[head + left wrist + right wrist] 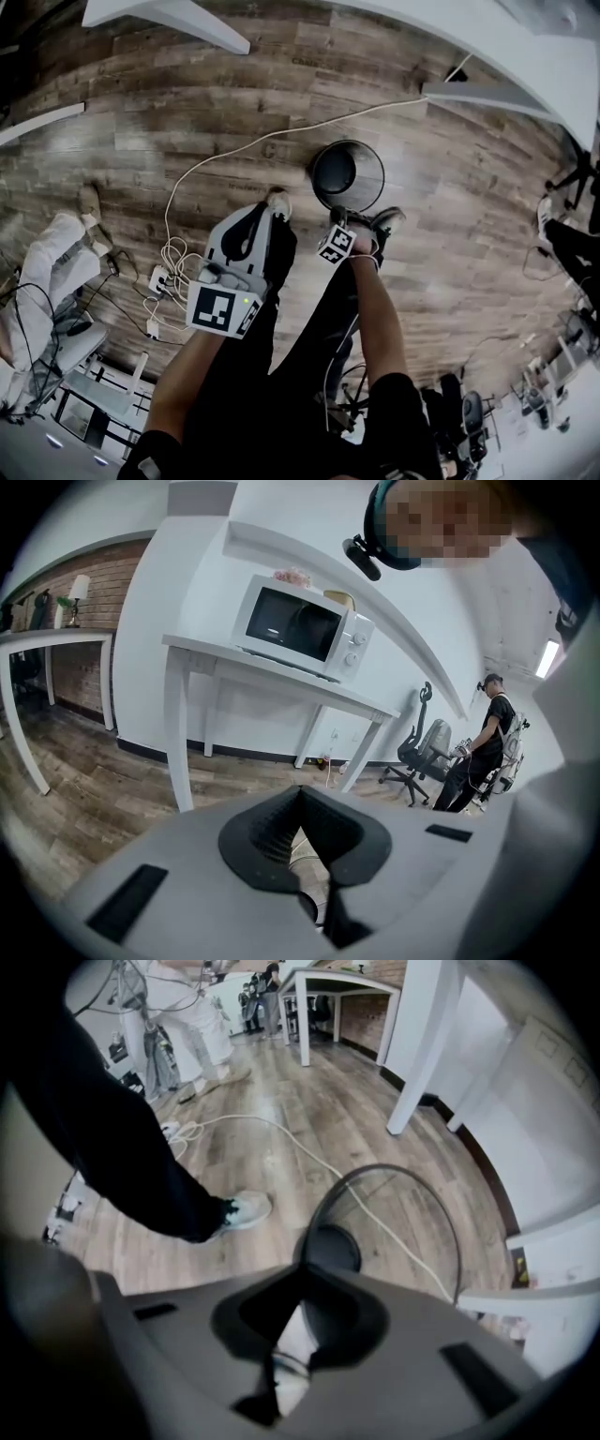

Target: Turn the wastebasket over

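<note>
Floor: we stand on wood planks (pixel 450 281), with white table legs (pixel 422 1044) along the wall.
Cable: a white cable (pixel 234 150) snakes from a power strip (pixel 157 279) across the floor and passes just behind the wastebasket.
Feet: our left shoe (pixel 277 202) is beside the basket on its left. Our right shoe (pixel 387 221) is just in front of it.
Bystanders: one person in pale trousers (pixel 47 272) is far left, and another stands by an office chair (pixel 422 752).
Left gripper (pixel 262 210): its jaws meet at the tips with nothing between them. It faces a microwave (pixel 300 630) on a white table (pixel 281 672).
Right gripper (pixel 339 216): it points down, jaws pressed close together and empty.
Wastebasket (pixel 375 183): the black mesh bin stands upright, mouth up. Its near rim is right at the right gripper's tips, and we cannot tell if they touch.
</note>
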Demonstrator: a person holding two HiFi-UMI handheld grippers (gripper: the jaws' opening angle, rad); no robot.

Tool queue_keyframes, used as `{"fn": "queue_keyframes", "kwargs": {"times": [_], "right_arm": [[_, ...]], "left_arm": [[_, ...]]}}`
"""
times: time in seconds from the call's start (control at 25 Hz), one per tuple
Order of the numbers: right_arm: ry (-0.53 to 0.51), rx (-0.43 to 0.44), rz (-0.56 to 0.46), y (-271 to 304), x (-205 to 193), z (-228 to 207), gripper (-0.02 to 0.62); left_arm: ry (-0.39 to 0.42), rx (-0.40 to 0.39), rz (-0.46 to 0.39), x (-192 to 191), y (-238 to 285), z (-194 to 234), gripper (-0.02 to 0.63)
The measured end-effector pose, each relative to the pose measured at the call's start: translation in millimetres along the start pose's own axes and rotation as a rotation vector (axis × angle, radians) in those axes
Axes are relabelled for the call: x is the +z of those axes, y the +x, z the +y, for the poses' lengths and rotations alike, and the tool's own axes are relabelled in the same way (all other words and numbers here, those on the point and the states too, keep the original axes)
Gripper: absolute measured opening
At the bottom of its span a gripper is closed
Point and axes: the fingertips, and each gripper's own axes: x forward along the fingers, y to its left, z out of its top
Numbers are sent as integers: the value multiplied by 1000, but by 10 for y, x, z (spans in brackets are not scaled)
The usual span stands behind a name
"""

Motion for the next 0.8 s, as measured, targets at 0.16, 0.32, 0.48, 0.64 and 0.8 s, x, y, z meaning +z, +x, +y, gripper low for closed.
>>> {"fn": "queue_keyframes", "kwargs": {"times": [0.16, 0.32, 0.48, 0.64, 0.8], "right_arm": [[-36, -15, 7, 68, -25, 174, 48], [-39, -16, 14, 161, -57, 328, 48], [-34, -20, 20, 223, -100, 431, 49], [-41, -21, 22, 273, -108, 509, 51], [-45, -24, 23, 330, -126, 584, 51]], "left_arm": [[15, -13, 3, -70, -32, -40, 34], [16, -12, -2, -114, -59, -25, 34], [8, -4, 5, -189, -78, -7, 34], [10, -7, 12, -241, -76, 18, 34], [17, -14, 19, -301, -70, 1, 34]]}}
